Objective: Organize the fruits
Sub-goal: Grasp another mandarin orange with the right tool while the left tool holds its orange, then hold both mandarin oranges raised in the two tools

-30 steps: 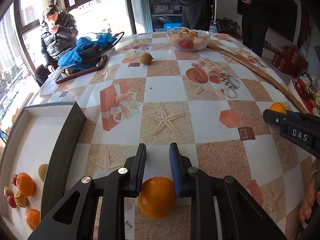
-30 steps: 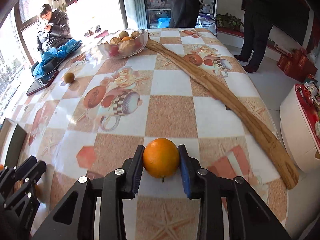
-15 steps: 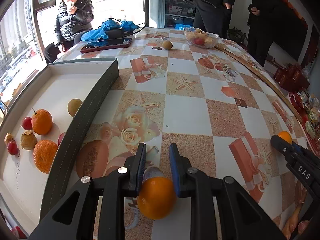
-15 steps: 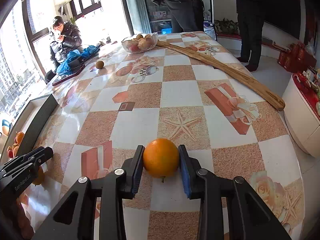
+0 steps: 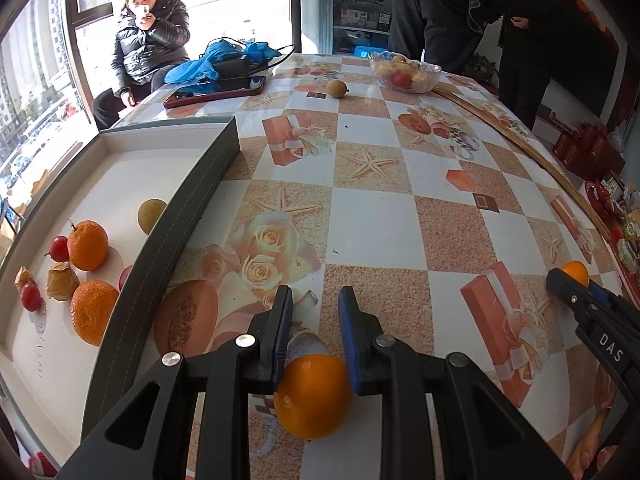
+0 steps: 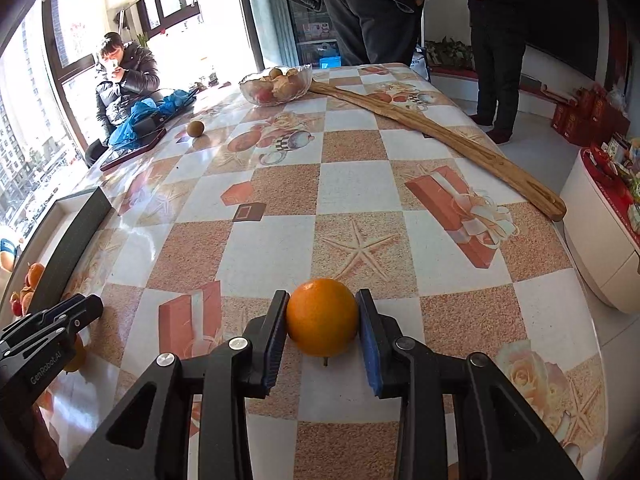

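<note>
Left gripper [image 5: 314, 320] clamped 1 orange [image 5: 313, 396]; right gripper [image 6: 323, 320] clamped another orange [image 6: 322, 317]. Tray [image 5: 168, 216] lay left, nearer left gripper, beside it.

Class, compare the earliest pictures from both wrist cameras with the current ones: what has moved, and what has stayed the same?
Both grippers travelled across the table toward the white tray, which now fills the left of the left wrist view, the fruit bowl receding. Nothing was grasped or released: the left gripper still clamps its orange, the right gripper its orange.
</note>
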The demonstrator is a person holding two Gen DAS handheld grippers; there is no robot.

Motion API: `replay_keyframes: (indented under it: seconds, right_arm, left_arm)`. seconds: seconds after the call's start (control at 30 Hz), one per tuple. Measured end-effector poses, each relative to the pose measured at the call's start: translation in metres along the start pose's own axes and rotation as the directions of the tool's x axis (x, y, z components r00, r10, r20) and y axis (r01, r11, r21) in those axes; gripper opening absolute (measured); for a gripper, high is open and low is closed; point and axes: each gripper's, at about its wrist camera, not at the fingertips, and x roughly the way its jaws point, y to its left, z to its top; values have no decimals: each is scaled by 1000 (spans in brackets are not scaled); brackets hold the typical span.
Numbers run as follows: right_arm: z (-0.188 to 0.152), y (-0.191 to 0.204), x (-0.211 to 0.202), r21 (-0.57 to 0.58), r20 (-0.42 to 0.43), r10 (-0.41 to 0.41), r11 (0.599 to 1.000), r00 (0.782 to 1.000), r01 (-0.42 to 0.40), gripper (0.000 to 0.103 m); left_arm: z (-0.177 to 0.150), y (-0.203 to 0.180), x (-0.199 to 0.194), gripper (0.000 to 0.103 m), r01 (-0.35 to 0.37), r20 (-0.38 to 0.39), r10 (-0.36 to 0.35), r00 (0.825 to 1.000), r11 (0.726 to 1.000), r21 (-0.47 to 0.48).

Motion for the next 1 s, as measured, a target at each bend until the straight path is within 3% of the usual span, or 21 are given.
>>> replay_keyframes:
  seconds: [1.0]
  right_arm:
    - [0, 14, 4, -81, -13, -82, 993, 997, 81, 35]
  left_arm:
    - [-1, 2, 0, 26, 4, -9, -4, 1000, 1000, 1]
